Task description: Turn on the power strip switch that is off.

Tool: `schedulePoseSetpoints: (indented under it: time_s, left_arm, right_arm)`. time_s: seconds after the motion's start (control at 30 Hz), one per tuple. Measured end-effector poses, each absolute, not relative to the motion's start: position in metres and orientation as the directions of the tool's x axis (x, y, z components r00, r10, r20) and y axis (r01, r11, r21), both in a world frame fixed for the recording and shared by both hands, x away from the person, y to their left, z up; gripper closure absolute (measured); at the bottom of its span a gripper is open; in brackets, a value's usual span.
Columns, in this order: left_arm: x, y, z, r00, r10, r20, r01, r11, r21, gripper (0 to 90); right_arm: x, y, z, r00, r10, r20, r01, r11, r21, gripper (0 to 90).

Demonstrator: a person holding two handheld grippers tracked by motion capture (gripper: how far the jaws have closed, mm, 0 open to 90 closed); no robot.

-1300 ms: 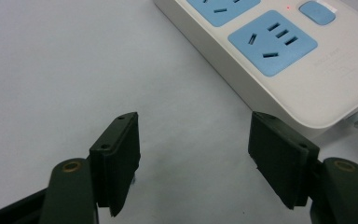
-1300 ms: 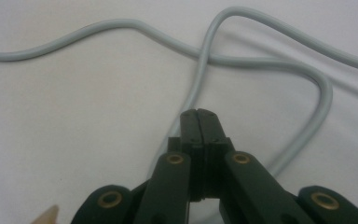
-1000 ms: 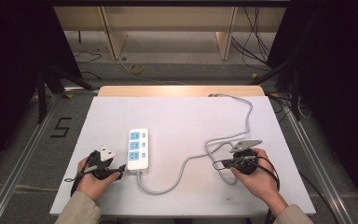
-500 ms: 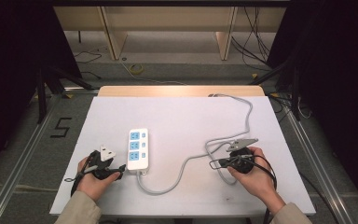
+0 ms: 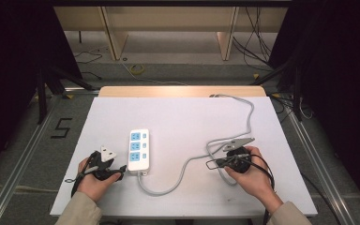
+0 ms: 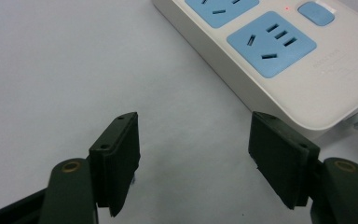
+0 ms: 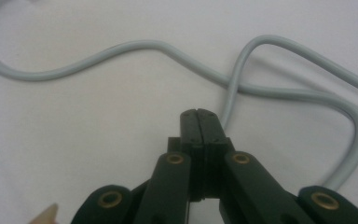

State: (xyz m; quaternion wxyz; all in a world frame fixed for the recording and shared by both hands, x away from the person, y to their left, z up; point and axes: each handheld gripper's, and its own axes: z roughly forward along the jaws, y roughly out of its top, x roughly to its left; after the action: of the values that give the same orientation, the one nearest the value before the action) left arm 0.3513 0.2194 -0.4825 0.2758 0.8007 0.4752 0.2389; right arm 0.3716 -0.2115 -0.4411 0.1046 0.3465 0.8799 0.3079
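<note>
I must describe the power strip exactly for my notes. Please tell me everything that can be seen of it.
The power strip is a white, oblong plastic block lying flat on the white table, left of its middle. Its top carries three blue socket panels in a row, with small blue switches beside them; a tiny red light shows in the left gripper view. A grey cable leaves its near end and curves away right. The open left gripper sits just beside that end, not touching it.

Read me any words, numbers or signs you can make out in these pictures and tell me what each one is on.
"5": a dark figure marked on the floor left of the table.
Small embossed lettering on the power strip, beside the nearest blue socket: too small and faint to read.
No other writing can be read on the cable or on either gripper.
</note>
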Motion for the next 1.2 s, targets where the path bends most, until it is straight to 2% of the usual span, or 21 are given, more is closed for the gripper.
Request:
schedulePoseSetpoints:
  time_s: [1.2]
  left_arm:
    - [0.351,0.220,-0.482,0.434,0.892,0.129,0.627,-0.402,0.667,33.6]
  right_arm:
    - [0.379,-0.183,-0.435,-0.773,0.633,0.027,0.510,0.595,0.621,90.0]
